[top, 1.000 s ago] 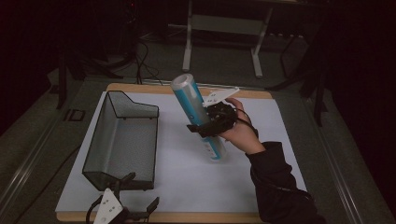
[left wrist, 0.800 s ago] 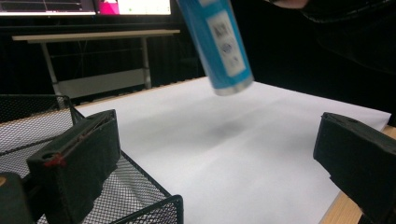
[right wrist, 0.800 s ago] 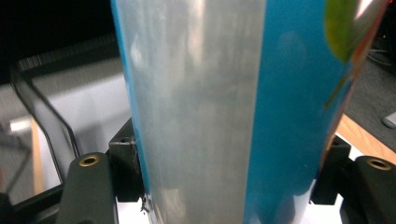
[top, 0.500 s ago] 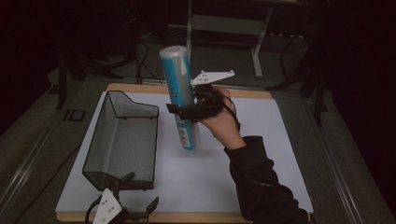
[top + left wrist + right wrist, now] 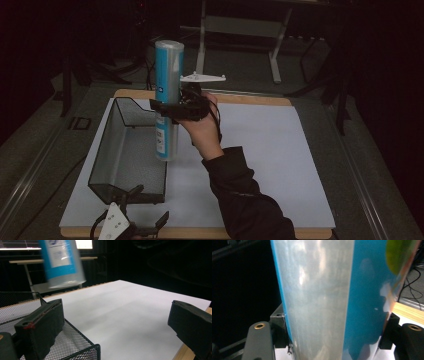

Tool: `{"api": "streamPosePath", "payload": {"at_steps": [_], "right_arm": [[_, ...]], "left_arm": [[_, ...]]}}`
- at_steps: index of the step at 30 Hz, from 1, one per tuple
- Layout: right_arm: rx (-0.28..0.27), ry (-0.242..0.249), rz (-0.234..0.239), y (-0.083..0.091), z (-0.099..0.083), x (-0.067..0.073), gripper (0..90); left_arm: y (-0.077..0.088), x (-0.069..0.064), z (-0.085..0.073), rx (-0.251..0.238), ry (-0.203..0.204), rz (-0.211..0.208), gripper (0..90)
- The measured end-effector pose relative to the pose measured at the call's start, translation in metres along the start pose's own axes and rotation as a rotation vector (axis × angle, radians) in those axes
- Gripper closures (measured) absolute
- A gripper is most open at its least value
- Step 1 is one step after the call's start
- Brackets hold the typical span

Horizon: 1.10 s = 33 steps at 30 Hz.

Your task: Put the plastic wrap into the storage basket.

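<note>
Glossy blue plastic tube [image 5: 167, 100]; black wire-mesh metal basket [image 5: 117, 165]; matt white paper sheet [image 5: 270, 160] on wooden board [image 5: 250, 98].

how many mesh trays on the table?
1. The black mesh tray sits at the table's left side, beside the blue tube held upright in the right tongs.

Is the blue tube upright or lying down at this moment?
Upright. The right gripper grips the blue tube near its middle, and it hangs vertically in the air, lower end beside the mesh basket.

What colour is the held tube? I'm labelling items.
Blue with a clear wrap, the tube shows best in the high view.
</note>
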State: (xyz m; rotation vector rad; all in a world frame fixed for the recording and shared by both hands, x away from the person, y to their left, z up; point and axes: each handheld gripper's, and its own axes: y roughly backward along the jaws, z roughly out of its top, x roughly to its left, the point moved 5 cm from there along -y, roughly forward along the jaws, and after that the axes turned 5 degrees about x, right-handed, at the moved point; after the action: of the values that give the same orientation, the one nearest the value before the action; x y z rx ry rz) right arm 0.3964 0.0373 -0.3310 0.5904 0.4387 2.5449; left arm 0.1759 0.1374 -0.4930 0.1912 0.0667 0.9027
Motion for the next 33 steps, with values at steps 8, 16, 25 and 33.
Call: {"api": "streamPosePath", "payload": {"at_steps": [8,16,25,33], "right_arm": [[0.032,-0.071,0.047,-0.025,-0.016,0.000,31.5],[0.068,-0.144,0.062,-0.044,-0.035,-0.005,31.5],[0.214,-0.298,0.049,-0.074,-0.074,-0.017,31.5],[0.335,-0.359,-0.007,-0.085,-0.095,-0.020,31.5]], "left_arm": [[0.001,-0.001,0.000,0.001,-0.008,-0.009,1.2],[0.000,-0.002,0.000,0.005,-0.018,-0.008,1.2],[0.000,-0.002,0.000,0.001,-0.014,-0.006,1.1],[0.000,-0.002,0.000,-0.001,-0.012,-0.007,1.1]]}}
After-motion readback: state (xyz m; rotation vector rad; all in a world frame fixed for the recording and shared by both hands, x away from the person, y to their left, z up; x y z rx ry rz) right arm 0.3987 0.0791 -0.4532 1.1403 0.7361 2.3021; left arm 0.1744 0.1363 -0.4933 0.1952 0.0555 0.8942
